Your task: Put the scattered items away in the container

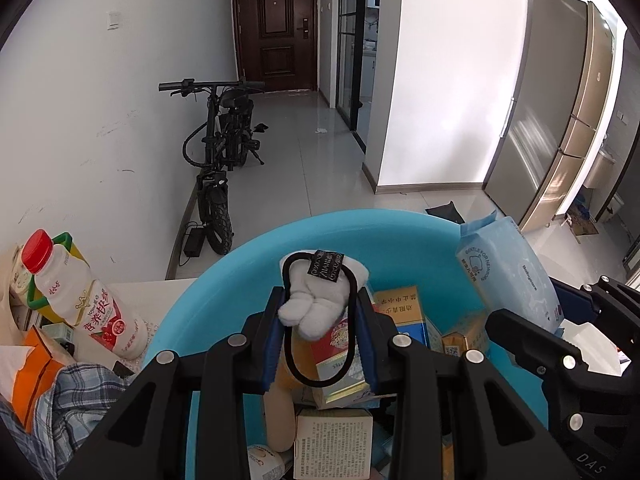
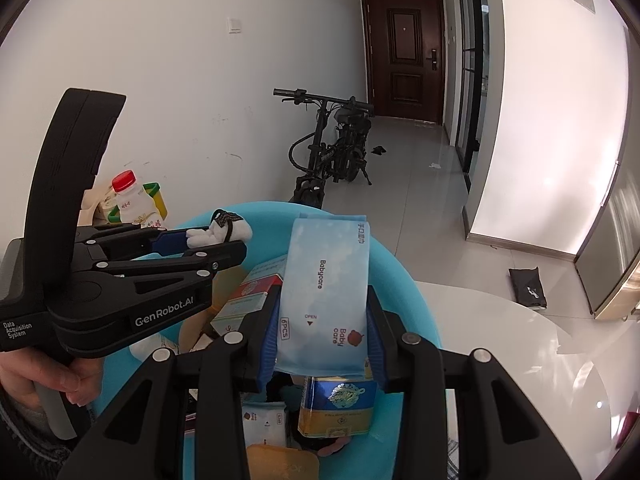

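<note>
Left gripper (image 1: 322, 312) clamped on a black elastic hair tie (image 1: 352, 344) carrying a small white plush ornament (image 1: 314, 306) and a dark label tag (image 1: 329, 266); held above the blue plastic basin (image 1: 224, 272), over its middle. In the right wrist view, same gripper (image 2: 216, 240) reaching in from the left, plush ornament (image 2: 216, 234) poking out past the blue pads, a hand (image 2: 48, 372) wrapped round the handle at lower left.

Right gripper (image 2: 324, 312) closed on a pale blue Babycare wipes pack (image 2: 326, 284), pack standing upright between the pads, above the basin (image 2: 408, 320). In the left wrist view, that pack (image 1: 508, 276) at the right rim of the basin, right gripper body black just beside it.

Inside the basin: a blue and gold box (image 2: 340, 404) near the middle, a second small wipes pack (image 2: 264, 420) to its left, a red and white box (image 1: 340, 344) under the hair tie, a white printed carton (image 1: 332, 444) nearest the camera, a yellow box with Chinese print (image 1: 400, 304) farther back.

Left of the basin on the white table (image 2: 500, 344): a red-capped milk drink bottle (image 1: 84, 300) tilted, a yellow carton with green trim (image 1: 68, 248) behind it, an orange box (image 1: 36, 368), plaid cloth (image 1: 76, 396) at the near left.

Far off on the tiled floor: a black electric bike (image 1: 222, 136) against the left wall, a dark wooden door (image 1: 276, 24) at the end of the hall.
</note>
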A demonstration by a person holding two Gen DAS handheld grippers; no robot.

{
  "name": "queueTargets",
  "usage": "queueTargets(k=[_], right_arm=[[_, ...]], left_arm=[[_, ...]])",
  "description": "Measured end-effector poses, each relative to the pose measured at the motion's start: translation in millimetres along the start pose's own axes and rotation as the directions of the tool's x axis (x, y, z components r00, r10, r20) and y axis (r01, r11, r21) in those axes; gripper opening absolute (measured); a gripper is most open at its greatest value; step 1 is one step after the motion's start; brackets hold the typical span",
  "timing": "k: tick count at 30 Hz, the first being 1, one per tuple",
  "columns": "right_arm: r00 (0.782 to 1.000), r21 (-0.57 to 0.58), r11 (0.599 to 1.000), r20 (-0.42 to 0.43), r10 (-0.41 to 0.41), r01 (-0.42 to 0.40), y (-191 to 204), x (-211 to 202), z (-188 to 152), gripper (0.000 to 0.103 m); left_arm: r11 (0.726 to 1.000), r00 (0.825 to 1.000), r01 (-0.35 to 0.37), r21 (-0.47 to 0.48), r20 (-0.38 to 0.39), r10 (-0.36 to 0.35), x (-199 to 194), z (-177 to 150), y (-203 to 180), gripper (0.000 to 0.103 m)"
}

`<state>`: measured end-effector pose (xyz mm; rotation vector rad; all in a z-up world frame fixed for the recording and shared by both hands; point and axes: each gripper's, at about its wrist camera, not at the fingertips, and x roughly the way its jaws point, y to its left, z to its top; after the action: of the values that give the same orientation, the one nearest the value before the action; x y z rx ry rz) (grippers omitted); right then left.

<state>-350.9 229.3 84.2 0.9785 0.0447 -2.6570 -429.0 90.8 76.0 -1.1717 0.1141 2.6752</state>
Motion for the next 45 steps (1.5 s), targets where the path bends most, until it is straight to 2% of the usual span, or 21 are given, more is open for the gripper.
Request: queueTargets(k=[7,8,10,11,12,18,24,26,30,33,36,45], right_arm=[[1.000,0.016,1.000,-0.012,0.008,-0.008,-7,7,-2,0.036],[1.000,0.018,1.000,-0.013,0.010,-0.009,-7,7,-2,0.036],[1.000,0.020,1.000,-0.015,0.010,-0.009,-8,7,-3,0.036],[1.000,0.020,1.000,-0.015,0.009,-0.009,-9,7,-4,0.036],[1.000,0.020,1.000,-0.015,0.008,-0.008,-9,6,-3,0.036],[1.000,0.021,1.000,-0.009,0.004,-0.004,-10,3,0,0.036],[1.000,0.004,1.000,-0.009,0.002,-0.002,-4,2,2,0.036],[1.000,-0.004,1.000,-0.015,-0.001,0.001,-2,5,3,0.036],[0.998,0.000,1.000,-0.057,0.017,-0.018,1,15,8,0.036],[0.993,0.028,0.999,-0.107,0.049,-0.046,1,29,8,0.036],[0.988,0.031,0.999,-0.146,0.043,-0.038,2,41,8,0.036],[0.979,0.031,0.999,-0.200,0.027,-0.021,4,57,9,0.036]], left_arm=[[1.000,1.000,0.018,0.007,-0.018,-0.018,10,0,-4,0.034],[1.000,1.000,0.019,0.004,-0.017,-0.019,10,0,-3,0.037],[1.000,1.000,0.005,-0.001,-0.014,-0.005,9,1,-2,0.059],[1.000,1.000,0.002,-0.006,-0.004,-0.002,7,1,-1,0.079],[1.000,1.000,0.004,-0.013,0.013,-0.004,4,1,0,0.082],[0.999,0.998,-0.027,-0.018,0.048,0.028,-12,2,4,0.082],[0.998,0.997,-0.068,0.018,0.043,0.067,-23,-6,4,0.082],[0.997,0.996,-0.072,0.027,0.056,0.071,-32,-12,3,0.082],[0.992,0.990,-0.124,0.012,0.075,0.123,-50,-20,14,0.082],[0.992,0.991,-0.118,-0.031,0.065,0.120,-59,-29,26,0.085],[0.992,0.992,-0.107,-0.064,0.055,0.111,-63,-38,38,0.086],[0.991,0.994,-0.100,-0.093,0.027,0.103,-59,-51,54,0.086]])
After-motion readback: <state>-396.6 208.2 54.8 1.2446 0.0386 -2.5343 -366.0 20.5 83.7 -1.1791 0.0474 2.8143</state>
